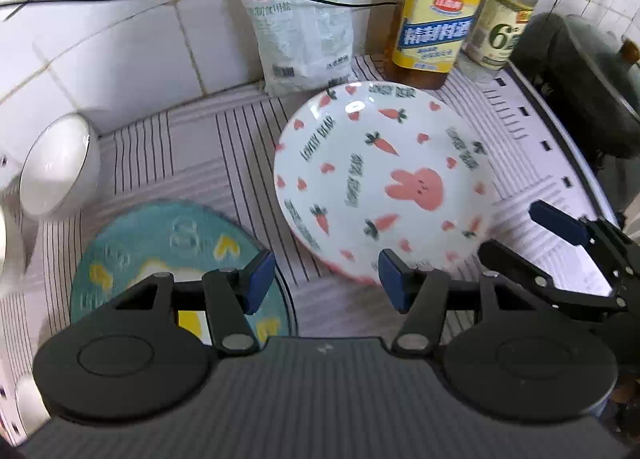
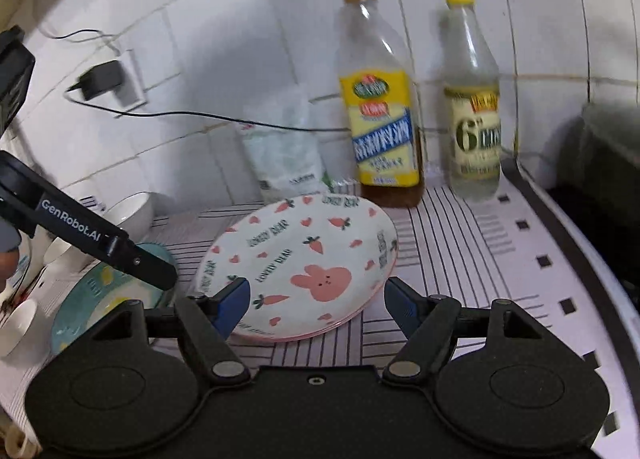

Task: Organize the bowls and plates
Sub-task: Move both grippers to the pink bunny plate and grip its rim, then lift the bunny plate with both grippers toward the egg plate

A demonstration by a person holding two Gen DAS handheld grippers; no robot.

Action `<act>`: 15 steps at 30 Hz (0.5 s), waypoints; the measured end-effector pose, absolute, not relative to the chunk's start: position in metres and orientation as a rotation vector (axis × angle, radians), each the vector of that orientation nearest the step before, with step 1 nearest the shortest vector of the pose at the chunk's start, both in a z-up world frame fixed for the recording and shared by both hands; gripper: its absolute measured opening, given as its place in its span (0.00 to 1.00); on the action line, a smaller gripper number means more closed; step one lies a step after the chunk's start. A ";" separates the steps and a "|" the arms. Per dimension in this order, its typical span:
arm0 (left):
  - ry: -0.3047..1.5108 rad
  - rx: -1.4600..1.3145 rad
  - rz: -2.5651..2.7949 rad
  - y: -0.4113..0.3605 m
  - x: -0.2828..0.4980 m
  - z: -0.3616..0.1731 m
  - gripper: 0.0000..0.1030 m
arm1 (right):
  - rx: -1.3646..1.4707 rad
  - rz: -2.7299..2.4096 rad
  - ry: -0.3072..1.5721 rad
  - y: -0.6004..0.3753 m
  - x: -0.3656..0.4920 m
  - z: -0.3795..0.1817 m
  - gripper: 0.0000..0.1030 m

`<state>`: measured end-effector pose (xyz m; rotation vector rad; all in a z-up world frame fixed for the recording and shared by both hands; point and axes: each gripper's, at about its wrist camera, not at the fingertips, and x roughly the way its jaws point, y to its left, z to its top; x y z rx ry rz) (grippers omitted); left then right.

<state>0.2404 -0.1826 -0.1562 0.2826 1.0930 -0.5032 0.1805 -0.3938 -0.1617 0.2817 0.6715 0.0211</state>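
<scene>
Down low in the left wrist view, the left gripper (image 1: 326, 281) points steeply at the striped counter mat (image 1: 192, 163), its blue pads about half apart with nothing between them. One pad sits over the near edge of the teal plate (image 1: 160, 243) at lower left of the frame, the other just at the near rim of the rabbit plate (image 1: 380, 183) in the centre; whether either pad touches a plate cannot be told. The right gripper (image 2: 316, 307) leans down more gently, jaws wide, straddling the near rim of the rabbit plate without pressing on it.

Both plates lie flat on the mat and are bare apart from their printed patterns: carrots, hearts and a pink rabbit on one, yellow hearts on the other. A white bowl (image 1: 60, 167) stands at the left edge against the tiled wall (image 1: 120, 43); no contents show in it.

Behind the rabbit plate, toward the top of both views, stand a white bag (image 1: 308, 31), a yellow-labelled bottle (image 1: 436, 19) holding brown liquid low down, and a clear bottle (image 1: 504, 19).

Only the right wrist view shows the bottle caps, a plug (image 2: 104, 79) in a wall socket at upper left, and small white cups (image 2: 20, 323) at the left edge. Only the left wrist view shows a dark pot (image 1: 584, 71) at upper right.
</scene>
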 end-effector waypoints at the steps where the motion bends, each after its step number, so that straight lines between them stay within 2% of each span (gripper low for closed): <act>1: 1.072 0.299 -0.500 -0.185 0.246 -0.160 0.55 | 0.293 0.011 0.678 -0.394 0.184 -0.166 0.76; 4: 1.027 0.330 -0.479 -0.192 0.270 -0.177 0.55 | 0.346 -0.061 0.697 -0.399 0.198 -0.180 0.75; 8: 1.054 0.316 -0.463 -0.198 0.306 -0.201 0.54 | 0.386 -0.082 0.705 -0.403 0.211 -0.196 0.70; 11: 1.056 0.343 -0.486 -0.202 0.319 -0.211 0.50 | 0.414 -0.079 0.732 -0.404 0.219 -0.206 0.58; 12: 1.052 0.329 -0.497 -0.202 0.323 -0.212 0.49 | 0.433 -0.081 0.743 -0.404 0.221 -0.208 0.50; 15: 1.067 0.296 -0.531 -0.203 0.334 -0.218 0.46 | 0.476 -0.096 0.751 -0.405 0.223 -0.213 0.44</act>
